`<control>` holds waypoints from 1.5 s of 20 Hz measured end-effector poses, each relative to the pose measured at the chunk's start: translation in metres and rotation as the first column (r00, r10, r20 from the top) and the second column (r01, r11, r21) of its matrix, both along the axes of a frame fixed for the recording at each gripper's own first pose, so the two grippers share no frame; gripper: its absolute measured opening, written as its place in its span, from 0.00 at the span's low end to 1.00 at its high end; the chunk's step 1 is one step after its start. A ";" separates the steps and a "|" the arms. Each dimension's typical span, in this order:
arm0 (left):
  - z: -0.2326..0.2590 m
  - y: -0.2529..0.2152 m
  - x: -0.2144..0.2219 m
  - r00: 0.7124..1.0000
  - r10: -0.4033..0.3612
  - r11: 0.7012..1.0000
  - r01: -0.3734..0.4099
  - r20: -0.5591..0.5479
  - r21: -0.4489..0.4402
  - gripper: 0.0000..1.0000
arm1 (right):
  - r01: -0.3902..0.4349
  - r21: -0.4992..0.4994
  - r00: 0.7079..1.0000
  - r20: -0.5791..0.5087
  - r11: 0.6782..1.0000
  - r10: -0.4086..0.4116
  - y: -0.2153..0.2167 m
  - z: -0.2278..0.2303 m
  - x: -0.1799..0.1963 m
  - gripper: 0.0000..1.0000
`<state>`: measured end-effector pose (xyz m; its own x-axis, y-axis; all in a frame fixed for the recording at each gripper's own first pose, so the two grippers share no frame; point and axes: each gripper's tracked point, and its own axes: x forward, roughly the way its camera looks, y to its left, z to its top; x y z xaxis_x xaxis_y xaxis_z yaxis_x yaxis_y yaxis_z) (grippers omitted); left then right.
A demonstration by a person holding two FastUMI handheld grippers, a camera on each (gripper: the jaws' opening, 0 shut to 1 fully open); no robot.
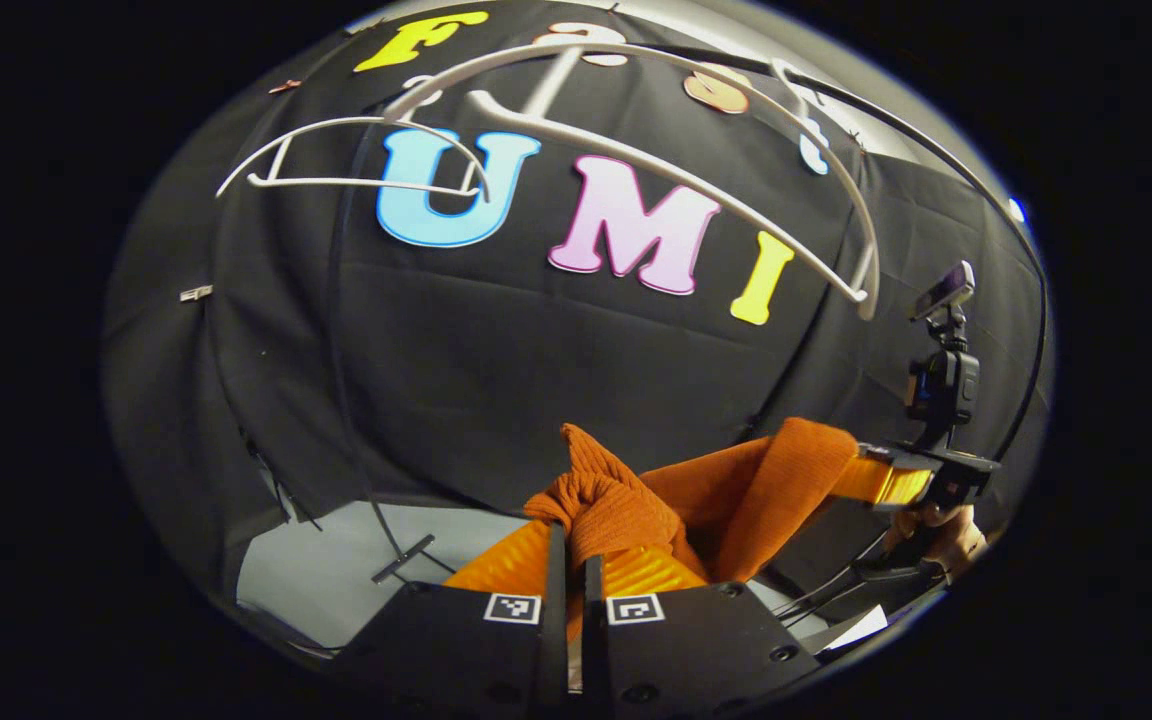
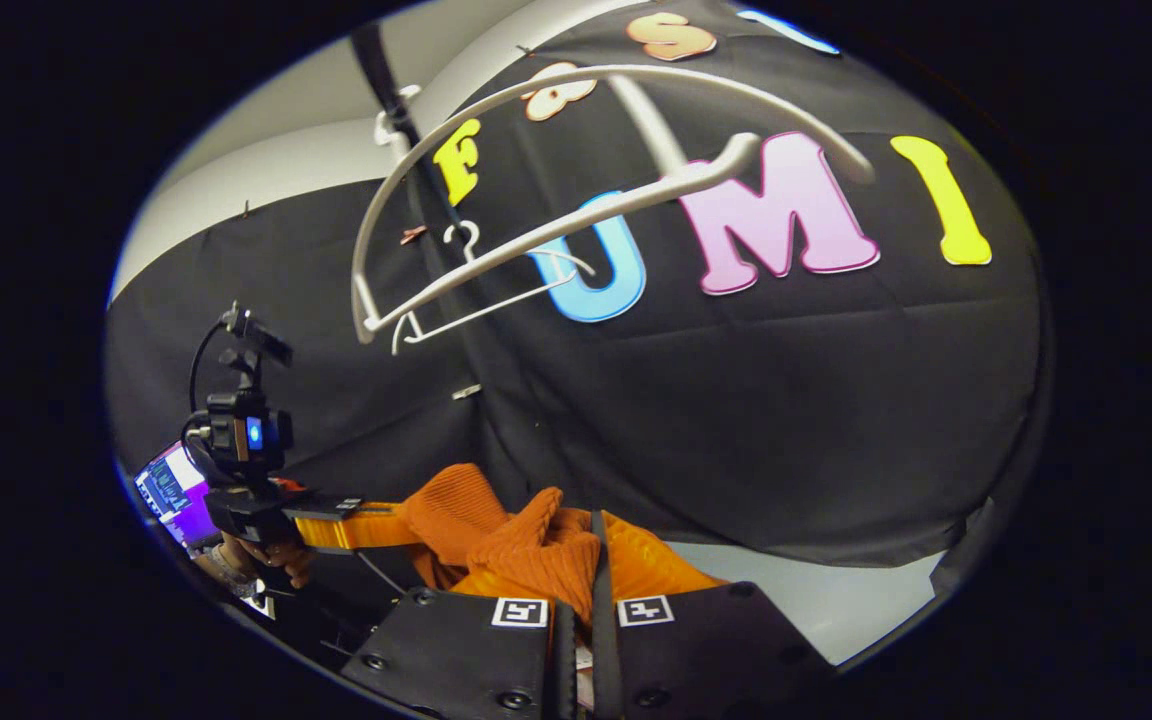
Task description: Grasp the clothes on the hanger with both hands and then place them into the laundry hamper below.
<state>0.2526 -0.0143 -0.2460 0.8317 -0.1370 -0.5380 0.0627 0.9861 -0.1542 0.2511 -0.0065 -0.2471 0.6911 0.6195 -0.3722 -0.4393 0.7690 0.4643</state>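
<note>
Left gripper view: the left gripper (image 1: 573, 560) sits at the bottom of the picture, its two fingers pressed together on a bunched fold of the orange knitted garment (image 1: 726, 490). The cloth rises in a peak above the fingertips and stretches away to the right, where the right gripper (image 1: 871, 478) pinches its far end. A hand (image 1: 946, 535) holds that tool from below, and a small camera unit (image 1: 941, 385) stands on top of it. Above, a white hanger (image 1: 676, 180) hangs bare against the black cloth wall (image 1: 496, 340), well apart from the garment. A second white hanger (image 1: 356, 165) hangs farther left. A patch of pale floor (image 1: 336, 560) shows at lower left.

Right gripper view: the right gripper (image 2: 581, 585) holds its fingers closed on a gathered ridge of the same garment (image 2: 526, 550). The cloth runs left to the left gripper (image 2: 376, 525), which clamps its other end, with a hand (image 2: 256, 560) beneath. The white hanger (image 2: 556, 225) hangs empty overhead. A lit screen (image 2: 171, 490) shows at the far left edge. The garment is held between the two tools, below the hangers.
</note>
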 end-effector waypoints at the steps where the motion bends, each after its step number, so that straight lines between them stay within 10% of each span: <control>1: -0.003 -0.007 -0.001 1.000 -0.011 1.000 0.011 -0.006 0.006 0.10 | -0.010 -0.018 1.000 -0.005 1.000 0.010 0.006 -0.003 -0.006 0.11; 16: -0.076 -0.027 -0.023 0.962 0.017 0.998 -0.031 -0.272 -0.047 0.10 | -0.128 -0.300 0.974 -0.215 0.945 0.064 0.015 -0.092 -0.048 0.16; 19: -0.093 0.002 -0.030 0.953 0.065 0.997 -0.048 -0.297 0.064 0.67 | -0.119 -0.392 0.981 -0.191 0.912 0.045 -0.006 -0.098 -0.045 0.66; 21: -0.087 0.007 -0.028 0.955 0.078 0.996 -0.063 -0.288 0.060 0.71 | -0.120 -0.401 0.980 -0.192 0.908 0.045 -0.007 -0.105 -0.042 1.00; 23: -0.084 0.012 -0.022 0.957 0.089 0.995 -0.073 -0.277 0.066 0.94 | -0.092 -0.362 0.982 -0.187 0.928 0.024 -0.007 -0.098 -0.037 0.99; 30: -0.080 0.012 -0.025 0.961 0.090 0.996 -0.082 -0.262 0.042 0.95 | -0.059 -0.370 0.985 -0.173 0.927 -0.006 -0.017 -0.092 -0.028 0.99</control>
<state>0.2274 -0.0025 -0.3261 0.6679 -0.0517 -0.7424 -0.0613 0.9904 -0.1241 0.2227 -0.0234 -0.3391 0.5835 0.4304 -0.6887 -0.4027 0.8898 0.2149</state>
